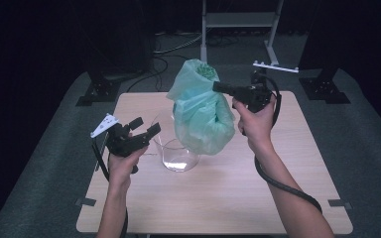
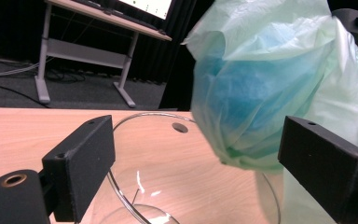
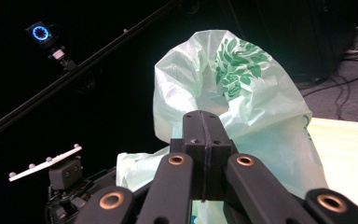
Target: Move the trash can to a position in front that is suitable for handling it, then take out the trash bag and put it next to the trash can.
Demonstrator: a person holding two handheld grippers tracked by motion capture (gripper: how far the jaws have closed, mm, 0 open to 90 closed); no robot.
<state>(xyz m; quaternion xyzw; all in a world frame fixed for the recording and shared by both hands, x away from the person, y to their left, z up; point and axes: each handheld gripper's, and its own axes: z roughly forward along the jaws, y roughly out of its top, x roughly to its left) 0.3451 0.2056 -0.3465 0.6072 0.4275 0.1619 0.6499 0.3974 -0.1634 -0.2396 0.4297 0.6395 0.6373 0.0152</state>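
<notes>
A pale green plastic bag [image 1: 201, 111] with a leaf print hangs in the air, bulging with something blue inside [image 2: 251, 93]. My right gripper [image 1: 217, 87] is shut on the bag's upper edge [image 3: 223, 84], its jaws [image 3: 204, 126] pressed together on the film. Under the bag stands a clear round container [image 1: 178, 148] on the wooden table [image 1: 228, 198]; the bag's bottom hangs at the container's right rim. My left gripper [image 1: 146, 126] is open just left of the container, with the rim [image 2: 121, 196] and the bag seen between its wide-apart jaws [image 2: 196, 158].
A metal frame stand [image 1: 238, 20] and cables [image 1: 173, 47] lie on the floor behind the table. Black stand bases [image 1: 96, 91] [image 1: 325, 89] flank the far corners. The left gripper's grey plate [image 3: 46, 163] appears low in the right gripper view.
</notes>
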